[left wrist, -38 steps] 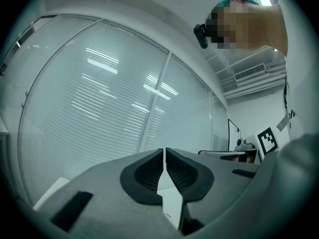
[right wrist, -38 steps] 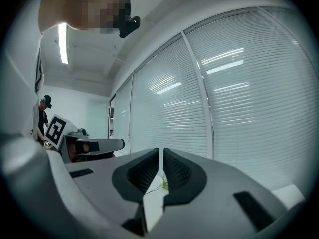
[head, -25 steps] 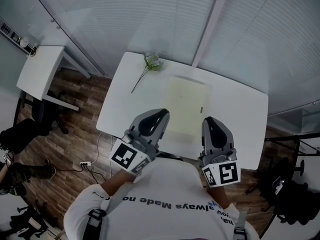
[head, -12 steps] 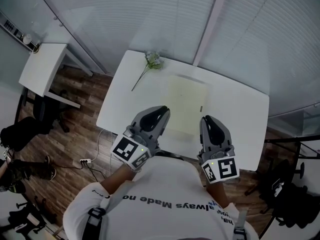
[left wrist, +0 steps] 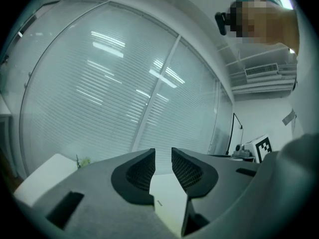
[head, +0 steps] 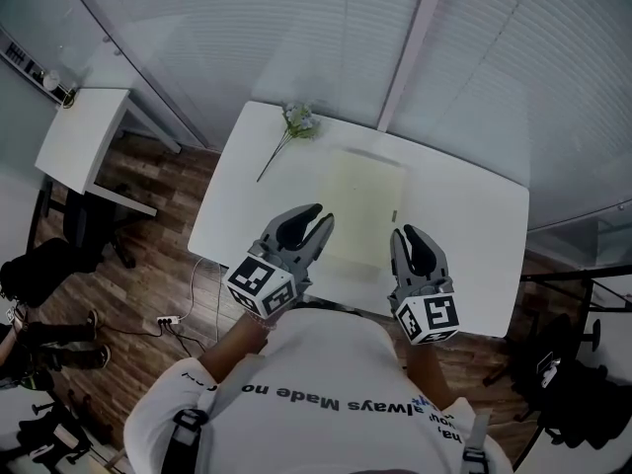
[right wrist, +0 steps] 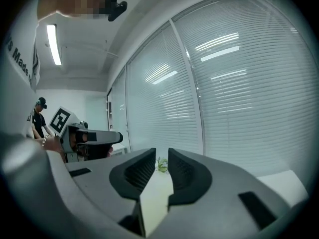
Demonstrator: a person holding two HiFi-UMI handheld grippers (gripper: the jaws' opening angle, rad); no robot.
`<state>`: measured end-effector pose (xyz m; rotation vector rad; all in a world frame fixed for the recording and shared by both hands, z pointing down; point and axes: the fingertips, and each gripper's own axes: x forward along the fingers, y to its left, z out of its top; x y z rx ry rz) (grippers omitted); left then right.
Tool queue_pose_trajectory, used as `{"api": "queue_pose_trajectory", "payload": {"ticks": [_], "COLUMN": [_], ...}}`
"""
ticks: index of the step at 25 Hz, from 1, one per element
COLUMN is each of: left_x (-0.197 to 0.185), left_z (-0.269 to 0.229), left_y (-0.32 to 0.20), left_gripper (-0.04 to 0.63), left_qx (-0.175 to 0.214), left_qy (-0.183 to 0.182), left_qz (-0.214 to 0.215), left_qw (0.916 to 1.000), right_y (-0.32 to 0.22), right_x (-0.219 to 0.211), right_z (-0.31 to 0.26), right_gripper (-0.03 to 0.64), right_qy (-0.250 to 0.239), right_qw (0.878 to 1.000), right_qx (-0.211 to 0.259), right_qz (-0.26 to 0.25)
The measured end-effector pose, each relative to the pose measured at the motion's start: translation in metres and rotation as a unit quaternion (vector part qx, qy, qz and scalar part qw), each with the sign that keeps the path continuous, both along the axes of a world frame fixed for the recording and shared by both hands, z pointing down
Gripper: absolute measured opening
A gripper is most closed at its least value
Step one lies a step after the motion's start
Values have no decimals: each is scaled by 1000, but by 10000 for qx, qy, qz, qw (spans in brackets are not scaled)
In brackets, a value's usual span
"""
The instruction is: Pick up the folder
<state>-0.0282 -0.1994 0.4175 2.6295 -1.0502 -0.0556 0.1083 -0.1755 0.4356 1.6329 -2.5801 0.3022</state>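
A pale yellow folder [head: 363, 208] lies flat on the white table [head: 464, 215], its near edge by the table's front. My left gripper [head: 310, 221] hovers over the folder's near left corner, my right gripper [head: 411, 236] just beyond its near right corner. Both point level across the table. In the left gripper view the left gripper [left wrist: 163, 156] has jaws opening, a gap between the pads and nothing in it; the folder [left wrist: 168, 203] shows below. In the right gripper view the right gripper [right wrist: 161, 156] is opening too, by a narrow slit, over the folder [right wrist: 153, 195].
A flower sprig [head: 297, 122] lies at the table's far left corner. Window blinds [head: 296, 28] close off the far side. A small white side table [head: 82, 141] stands to the left on wooden floor, with chairs and a cable nearby. A person [right wrist: 39, 114] stands in the background.
Both grippers have sunk toward the table's near edge. Their jaws, shut before, have parted slightly, the left more than the right.
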Motion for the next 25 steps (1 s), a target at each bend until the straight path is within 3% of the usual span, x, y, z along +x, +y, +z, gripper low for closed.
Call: {"api": "queue_pose_trajectory", "payload": {"ticks": [14, 19, 25], "left_x": [-15, -16, -19], "left_z": [86, 124, 164], "left_y": [-22, -26, -32], "left_gripper": [140, 156, 192], "left_qx": [-696, -1218, -1524], "left_qy": [-419, -377, -609], "left_qz": [-86, -8, -18], "left_qw": [9967, 9918, 9864], "right_y": [-16, -22, -31], "right_x": [0, 3, 9], "right_z": [73, 100, 136], "right_gripper": [153, 189, 227], "right_qy": [158, 199, 257], "right_qw": [9977, 9956, 9924], "right_qx": [-665, -910, -1203], "right_qz": [-41, -22, 29]}}
